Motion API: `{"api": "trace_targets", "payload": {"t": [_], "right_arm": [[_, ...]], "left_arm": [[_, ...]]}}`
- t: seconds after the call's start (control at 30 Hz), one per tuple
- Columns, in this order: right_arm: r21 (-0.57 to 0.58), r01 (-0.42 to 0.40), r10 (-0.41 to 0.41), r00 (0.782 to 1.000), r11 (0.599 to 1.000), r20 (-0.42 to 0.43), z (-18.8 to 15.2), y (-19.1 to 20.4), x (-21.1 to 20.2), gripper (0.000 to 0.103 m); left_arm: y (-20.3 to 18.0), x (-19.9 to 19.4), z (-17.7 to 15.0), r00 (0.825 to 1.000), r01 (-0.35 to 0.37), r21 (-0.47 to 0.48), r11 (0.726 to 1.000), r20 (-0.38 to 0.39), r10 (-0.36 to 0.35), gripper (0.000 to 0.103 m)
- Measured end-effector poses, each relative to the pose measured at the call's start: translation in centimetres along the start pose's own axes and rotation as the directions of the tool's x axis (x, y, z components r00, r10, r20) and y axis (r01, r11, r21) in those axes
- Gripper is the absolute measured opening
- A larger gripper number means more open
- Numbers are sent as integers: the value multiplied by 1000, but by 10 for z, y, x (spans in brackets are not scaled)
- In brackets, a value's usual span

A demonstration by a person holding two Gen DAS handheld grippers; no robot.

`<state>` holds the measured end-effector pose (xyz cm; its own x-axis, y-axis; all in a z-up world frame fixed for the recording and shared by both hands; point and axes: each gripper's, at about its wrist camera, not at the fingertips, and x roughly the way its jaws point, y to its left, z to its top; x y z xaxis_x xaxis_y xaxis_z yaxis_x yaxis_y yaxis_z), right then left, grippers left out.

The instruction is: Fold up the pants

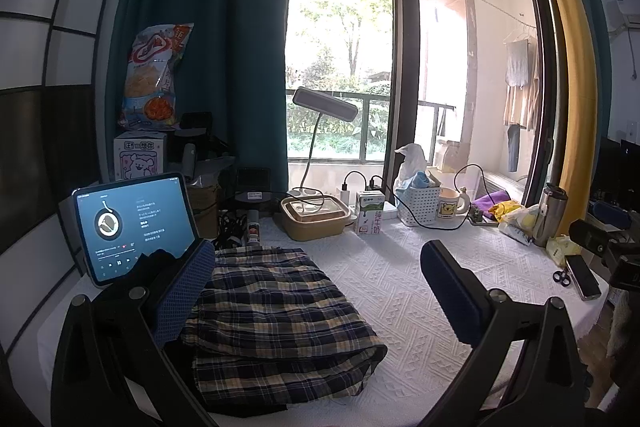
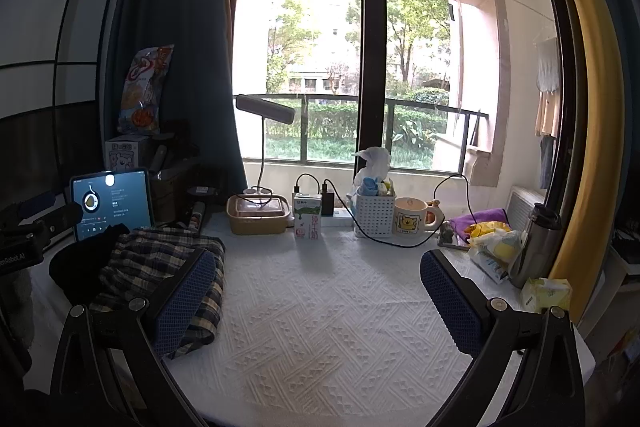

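Observation:
The plaid pants (image 1: 280, 307) lie folded in a thick stack on the white textured tablecloth (image 1: 400, 307), left of centre. My left gripper (image 1: 318, 255) is open above them, its left finger (image 1: 188, 287) over the stack's left edge and its right finger over bare cloth. Nothing is held. In the right wrist view the pants (image 2: 160, 251) sit at the left beside a black cloth (image 2: 76, 267). My right gripper (image 2: 316, 259) is open over bare tablecloth, with its left finger (image 2: 184, 303) in front of the pants' right edge.
A tablet (image 1: 132, 223) stands at the back left. Along the window side are a lunch box (image 1: 314, 219), milk carton (image 1: 370, 213), white basket (image 1: 418, 203), mug (image 1: 450, 203) and steel flask (image 1: 550, 213). A phone (image 1: 582, 277) and scissors (image 1: 562, 277) lie near the right edge.

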<state>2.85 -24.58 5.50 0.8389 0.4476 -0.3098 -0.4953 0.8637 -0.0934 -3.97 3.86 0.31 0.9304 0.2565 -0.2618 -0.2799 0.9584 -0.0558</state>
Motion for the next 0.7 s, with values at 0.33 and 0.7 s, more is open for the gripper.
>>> {"api": "trace_targets", "payload": {"t": [0.33, 0.7], "right_arm": [[0, -1, 1, 1000, 1000, 0, 1, 0, 0, 103], [0, 0, 0, 1000, 1000, 0, 1, -1, 0, 103]], "left_arm": [[0, -1, 0, 1000, 2, -4, 1000, 0, -2, 102], [0, 0, -1, 1000, 3, -5, 1000, -2, -3, 102]]}}
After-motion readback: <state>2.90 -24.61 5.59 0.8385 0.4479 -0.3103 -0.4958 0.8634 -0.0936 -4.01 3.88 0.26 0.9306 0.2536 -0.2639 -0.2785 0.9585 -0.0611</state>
